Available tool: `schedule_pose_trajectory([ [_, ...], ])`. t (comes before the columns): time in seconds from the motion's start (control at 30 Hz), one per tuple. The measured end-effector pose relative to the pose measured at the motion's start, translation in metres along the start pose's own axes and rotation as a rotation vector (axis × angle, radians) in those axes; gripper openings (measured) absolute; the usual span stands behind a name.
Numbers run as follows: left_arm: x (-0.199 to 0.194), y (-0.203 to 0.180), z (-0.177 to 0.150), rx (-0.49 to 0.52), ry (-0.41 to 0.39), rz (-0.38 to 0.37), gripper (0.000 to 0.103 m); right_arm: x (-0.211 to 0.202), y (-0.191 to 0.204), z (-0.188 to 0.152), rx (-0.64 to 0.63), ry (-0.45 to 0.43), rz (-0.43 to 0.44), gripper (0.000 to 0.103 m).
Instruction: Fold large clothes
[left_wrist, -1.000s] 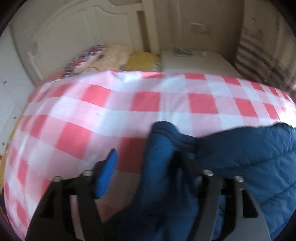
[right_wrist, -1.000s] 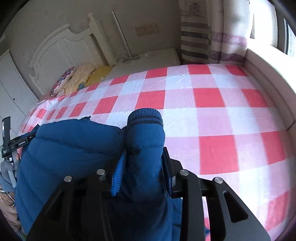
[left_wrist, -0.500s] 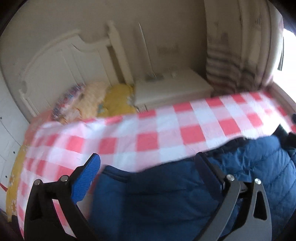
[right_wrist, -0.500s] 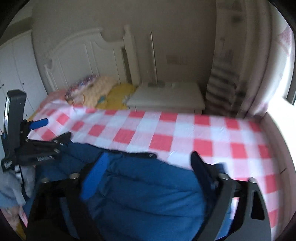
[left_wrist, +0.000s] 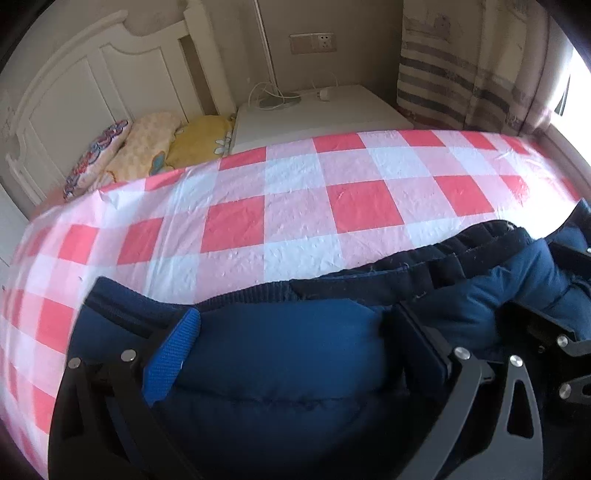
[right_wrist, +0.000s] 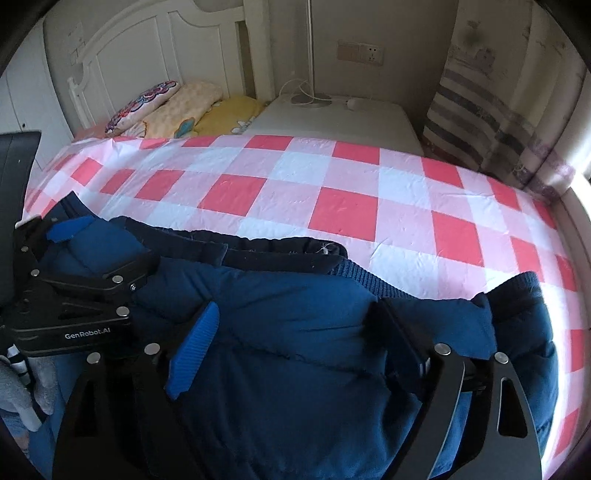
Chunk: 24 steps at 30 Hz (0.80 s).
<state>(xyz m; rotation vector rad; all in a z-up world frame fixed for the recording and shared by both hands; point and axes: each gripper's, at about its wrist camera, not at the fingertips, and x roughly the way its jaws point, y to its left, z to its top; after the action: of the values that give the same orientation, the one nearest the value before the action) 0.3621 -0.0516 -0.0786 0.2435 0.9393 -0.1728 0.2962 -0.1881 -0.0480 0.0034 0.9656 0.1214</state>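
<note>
jacket on checked sheet, near edge | left gripper jaws apart, just widened, jacket beneath, unheld | right gripper likewise | risk: puffy fold springs open unpressed

Dim room, daylight glare at right edge, fisheye-bent dark corners, left margins perhaps motion-blurred

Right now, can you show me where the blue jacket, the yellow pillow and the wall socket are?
blue jacket (right_wrist: 295, 314): right wrist view, puffy middle panel.
yellow pillow (left_wrist: 201, 138): left wrist view, its top face.
wall socket (left_wrist: 312, 41): left wrist view, plate centre.
</note>
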Motion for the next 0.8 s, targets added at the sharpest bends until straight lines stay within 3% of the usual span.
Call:
schedule_pose_trajectory([
  [0.63,0.003,0.014,0.001,-0.069,0.001,-0.098,0.101,0.004,-0.001,0.001,0.011,0.002,0.043,0.089],
  [0.73,-0.007,0.024,0.004,-0.078,0.007,-0.075,0.101,-0.007,-0.012,0.005,0.050,0.018,0.083,0.088],
  [0.8,-0.026,0.039,0.002,-0.074,-0.030,-0.025,0.101,-0.029,-0.021,0.004,0.044,-0.007,0.037,0.088],
])
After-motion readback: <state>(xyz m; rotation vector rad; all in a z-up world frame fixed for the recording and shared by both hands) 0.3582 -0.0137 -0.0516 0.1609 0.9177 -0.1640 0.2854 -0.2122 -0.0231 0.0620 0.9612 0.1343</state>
